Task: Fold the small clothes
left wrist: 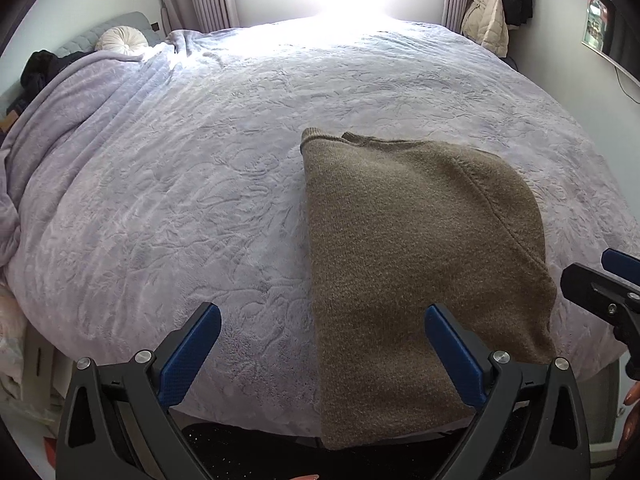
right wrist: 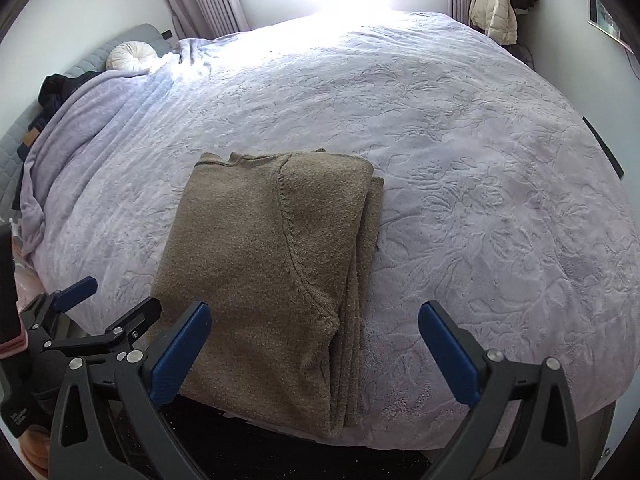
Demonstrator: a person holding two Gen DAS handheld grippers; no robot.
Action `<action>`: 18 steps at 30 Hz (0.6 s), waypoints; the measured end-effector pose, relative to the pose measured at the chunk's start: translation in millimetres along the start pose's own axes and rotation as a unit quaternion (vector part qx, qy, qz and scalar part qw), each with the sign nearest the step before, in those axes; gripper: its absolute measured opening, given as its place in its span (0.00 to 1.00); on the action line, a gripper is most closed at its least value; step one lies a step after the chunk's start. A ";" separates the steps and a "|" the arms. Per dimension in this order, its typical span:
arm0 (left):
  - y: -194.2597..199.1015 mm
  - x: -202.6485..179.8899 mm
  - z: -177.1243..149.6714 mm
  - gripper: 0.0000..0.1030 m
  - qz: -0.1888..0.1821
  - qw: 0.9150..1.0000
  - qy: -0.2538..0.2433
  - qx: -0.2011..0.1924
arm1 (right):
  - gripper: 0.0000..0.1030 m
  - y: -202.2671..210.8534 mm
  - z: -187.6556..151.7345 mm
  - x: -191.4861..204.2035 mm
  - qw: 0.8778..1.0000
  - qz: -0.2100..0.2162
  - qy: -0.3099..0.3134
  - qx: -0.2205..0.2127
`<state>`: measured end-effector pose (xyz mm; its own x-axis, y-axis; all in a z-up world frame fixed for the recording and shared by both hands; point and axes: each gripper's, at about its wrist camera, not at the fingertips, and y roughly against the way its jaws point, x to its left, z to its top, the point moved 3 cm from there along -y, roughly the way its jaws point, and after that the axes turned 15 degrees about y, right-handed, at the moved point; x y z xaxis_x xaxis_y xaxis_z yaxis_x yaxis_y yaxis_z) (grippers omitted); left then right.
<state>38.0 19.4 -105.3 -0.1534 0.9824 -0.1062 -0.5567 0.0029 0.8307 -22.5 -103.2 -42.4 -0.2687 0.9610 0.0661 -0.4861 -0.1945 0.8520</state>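
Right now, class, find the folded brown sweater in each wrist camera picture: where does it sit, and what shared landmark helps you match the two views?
Left wrist view: the brown sweater lies right of centre, reaching down behind the left claw's right finger.
Right wrist view: the brown sweater lies left of centre, its stacked fold edges on the right side.
Shared landmark: the round white cushion at upper left, by the headboard.
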 end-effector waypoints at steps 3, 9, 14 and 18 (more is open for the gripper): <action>-0.2 -0.9 0.8 0.99 -0.004 1.000 0.000 0.003 | 1.00 -0.7 0.6 2.5 1.000 -0.009 0.000 0.002; -1.9 -3.9 -0.7 0.99 0.000 1.000 -0.001 0.002 | 1.00 -2.5 0.5 3.5 1.000 -0.022 0.000 0.004; -3.0 -6.1 -2.3 0.99 0.004 1.000 -0.005 0.002 | 1.00 -3.9 0.9 4.6 1.000 -0.028 0.006 0.008; -3.1 -6.4 -2.9 0.99 0.003 1.000 -0.005 0.003 | 1.00 -4.5 0.5 5.3 1.000 -0.028 0.006 0.009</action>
<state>38.3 12.5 -108.8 -0.1491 0.9842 -0.0952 -0.5500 -0.0026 0.8351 -21.3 -97.2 -45.7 -0.2512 0.9679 0.0131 -0.4852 -0.1377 0.8635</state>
